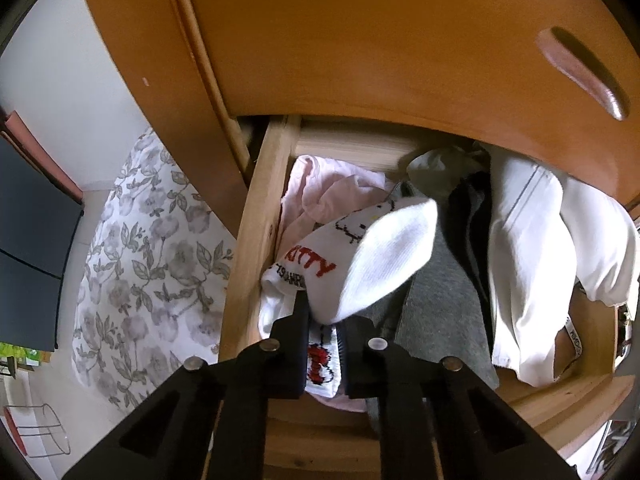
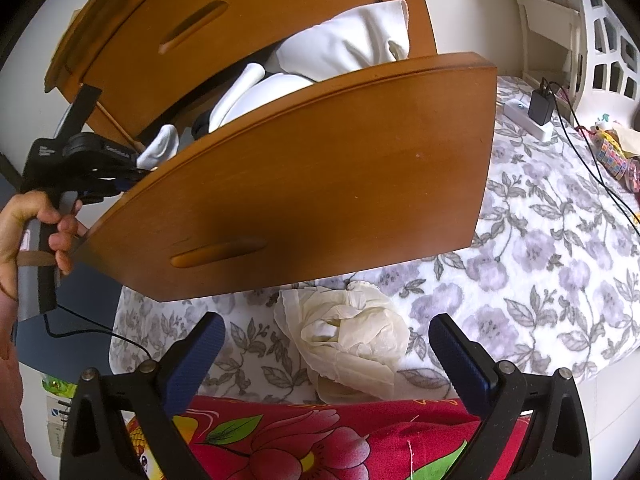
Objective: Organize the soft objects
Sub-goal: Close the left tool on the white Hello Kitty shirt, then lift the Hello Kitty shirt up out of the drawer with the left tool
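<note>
Drawer (image 1: pixel 256 216) stood open, stuffed with clothes: white garment (image 1: pixel 524 248) right, grey cloth (image 1: pixel 440 292) middle, pink cloth (image 1: pixel 320 188) left. Left gripper (image 1: pixel 322 320) was clamped on the sock (image 1: pixel 360 252), which lay at the drawer's left side. Right gripper (image 2: pixel 326 356) hung wide open, empty, over cream cloth (image 2: pixel 352 344) on the bed (image 2: pixel 540 240). Step judged: stowing the sock. Next: release, withdraw.

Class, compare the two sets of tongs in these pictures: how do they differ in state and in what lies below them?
The left tongs are shut on a white printed sock over the open drawer. The right tongs stand wide open and empty, above a cream crumpled cloth on the floral bedspread. Both point downward.
</note>
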{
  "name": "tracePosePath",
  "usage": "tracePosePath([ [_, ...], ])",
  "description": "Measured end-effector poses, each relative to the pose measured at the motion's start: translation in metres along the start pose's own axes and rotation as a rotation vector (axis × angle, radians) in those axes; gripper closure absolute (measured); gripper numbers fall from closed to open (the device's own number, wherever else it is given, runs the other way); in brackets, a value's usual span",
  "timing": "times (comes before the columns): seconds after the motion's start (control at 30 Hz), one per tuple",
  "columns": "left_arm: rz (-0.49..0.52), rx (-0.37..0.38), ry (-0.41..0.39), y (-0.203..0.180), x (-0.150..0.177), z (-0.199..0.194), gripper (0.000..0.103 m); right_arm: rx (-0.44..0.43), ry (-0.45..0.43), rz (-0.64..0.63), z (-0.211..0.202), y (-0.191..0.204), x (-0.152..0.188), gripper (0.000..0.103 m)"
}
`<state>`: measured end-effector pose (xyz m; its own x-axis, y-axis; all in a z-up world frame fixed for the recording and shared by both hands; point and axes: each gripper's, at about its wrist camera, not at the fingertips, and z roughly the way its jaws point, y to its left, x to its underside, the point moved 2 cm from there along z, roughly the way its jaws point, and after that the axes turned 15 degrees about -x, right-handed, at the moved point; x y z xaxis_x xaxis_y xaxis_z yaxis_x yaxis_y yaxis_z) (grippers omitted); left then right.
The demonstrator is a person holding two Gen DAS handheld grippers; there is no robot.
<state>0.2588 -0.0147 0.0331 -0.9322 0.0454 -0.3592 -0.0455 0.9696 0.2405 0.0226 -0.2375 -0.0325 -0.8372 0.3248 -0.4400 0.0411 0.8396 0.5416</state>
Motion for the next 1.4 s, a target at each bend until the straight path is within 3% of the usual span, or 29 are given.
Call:
tracePosePath([
  [0.3,-0.080,0.080,-0.031,0.019,0.007,-0.019,0.094,0.001,-0.001,0.002,-0.001,0.000,0.000,0.000],
  [0.7,-0.148,0.232,-0.187,0.037,0.004,-0.086,0.095,0.005,-0.002,0.003,-0.001,0.000,0.001,0.000],
  [1.07,-0.025,0.324,-0.309,0.009,0.023,-0.140,0.095,0.007,-0.003,0.008,-0.001,-0.001,0.002,0.000],
  [1.4,0.012,0.475,-0.428,0.009,0.055,-0.187,0.095,0.009,-0.004,0.014,-0.001,-0.001,0.001,0.000],
])
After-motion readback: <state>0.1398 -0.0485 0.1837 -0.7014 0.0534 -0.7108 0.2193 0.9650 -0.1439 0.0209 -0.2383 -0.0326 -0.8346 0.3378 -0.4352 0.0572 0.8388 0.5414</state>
